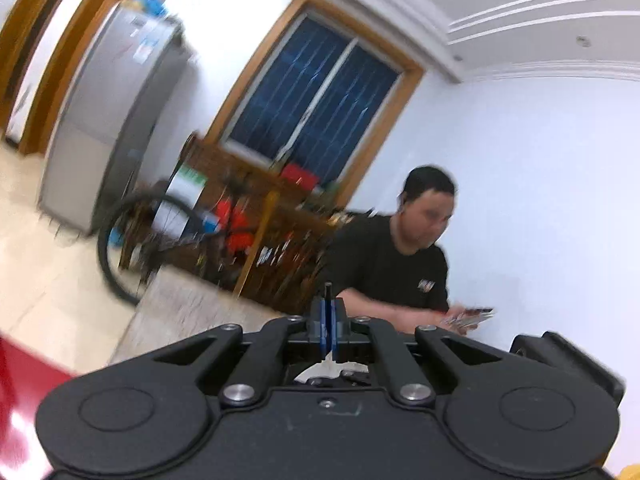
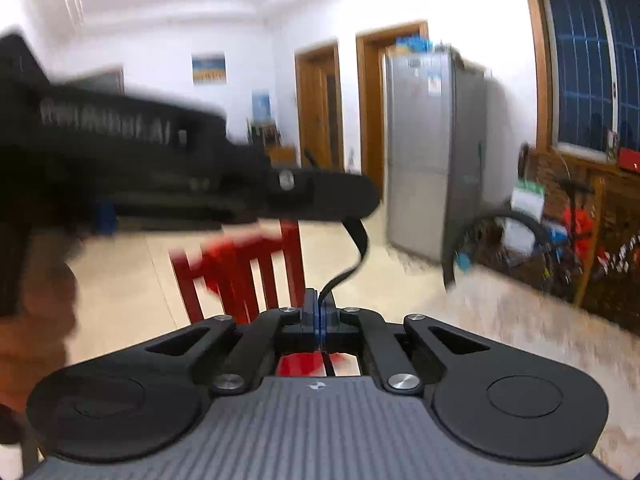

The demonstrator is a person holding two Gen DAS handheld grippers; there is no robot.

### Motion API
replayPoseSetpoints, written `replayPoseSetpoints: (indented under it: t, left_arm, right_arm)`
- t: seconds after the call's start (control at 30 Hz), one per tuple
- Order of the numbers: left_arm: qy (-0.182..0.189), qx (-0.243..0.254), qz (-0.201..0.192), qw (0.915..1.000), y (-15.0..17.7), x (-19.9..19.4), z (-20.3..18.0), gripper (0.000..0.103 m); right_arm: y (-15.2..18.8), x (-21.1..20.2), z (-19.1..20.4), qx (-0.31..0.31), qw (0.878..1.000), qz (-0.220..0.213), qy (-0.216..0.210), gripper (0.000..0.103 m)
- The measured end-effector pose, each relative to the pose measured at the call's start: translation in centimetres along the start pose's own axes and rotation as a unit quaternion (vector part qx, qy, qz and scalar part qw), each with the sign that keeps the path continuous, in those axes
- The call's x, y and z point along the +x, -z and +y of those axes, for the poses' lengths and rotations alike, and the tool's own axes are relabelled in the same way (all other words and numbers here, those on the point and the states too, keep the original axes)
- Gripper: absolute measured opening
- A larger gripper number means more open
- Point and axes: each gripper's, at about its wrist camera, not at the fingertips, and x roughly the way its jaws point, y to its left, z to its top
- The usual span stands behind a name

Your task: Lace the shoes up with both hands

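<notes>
White walls (image 2: pixel 168 52), pale floor tiles (image 2: pixel 132 276) and a wood-framed window (image 1: pixel 316 92) formed the setting, both views being blurred. We noted a silver refrigerator (image 2: pixel 424 148), a bicycle wheel (image 1: pixel 132 240) leaning by a cluttered wooden rack (image 1: pixel 276 248), and a red chair (image 2: pixel 248 272) on the floor. We observed a seated person in a black shirt (image 1: pixel 384 268) against the far wall, holding small items we could not identify.

We found the left gripper (image 1: pixel 328 308) with its jaws together; a dark tip stood just above its blue pads, and whether that was lace we could not tell. We found the right gripper (image 2: pixel 320 308) with its jaws together as well, clamped on a black lace (image 2: pixel 356 248). That lace ran upward from the pads in a curve to the underside of the left gripper, which crossed the right wrist view as a dark blurred mass. We could not see the shoe itself in either view.
</notes>
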Motion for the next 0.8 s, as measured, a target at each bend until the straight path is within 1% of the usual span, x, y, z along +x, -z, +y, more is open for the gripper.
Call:
replayPoseSetpoints:
  t: [0.13, 0.23, 0.37, 0.6, 0.8]
  left_arm:
    - [0.014, 0.051, -0.027, 0.9982, -2.9, -0.8, -2.8, 0.002]
    - [0.018, 0.080, -0.047, 0.9956, -4.2, -1.6, -4.6, 0.002]
    - [0.022, 0.099, -0.080, 0.9916, -5.7, -3.5, -6.4, 0.002]
    - [0.015, 0.147, -0.122, 0.9815, -8.0, -6.7, -9.6, 0.002]
    - [0.009, 0.162, -0.124, 0.9788, -9.3, -8.6, -11.4, 0.003]
  right_arm:
    - [-4.1, -1.8, 1.0, -0.028, 0.998, -0.061, -0.002, 0.000]
    - [-6.9, -3.0, 1.9, -0.050, 0.994, -0.101, -0.014, 0.000]
    - [-9.2, -4.5, 3.0, -0.085, 0.987, -0.139, -0.013, 0.000]
    - [-11.8, -5.6, 4.1, -0.116, 0.976, -0.183, -0.018, 0.000]
    - [-13.4, -6.9, 5.0, -0.134, 0.971, -0.198, -0.016, 0.000]
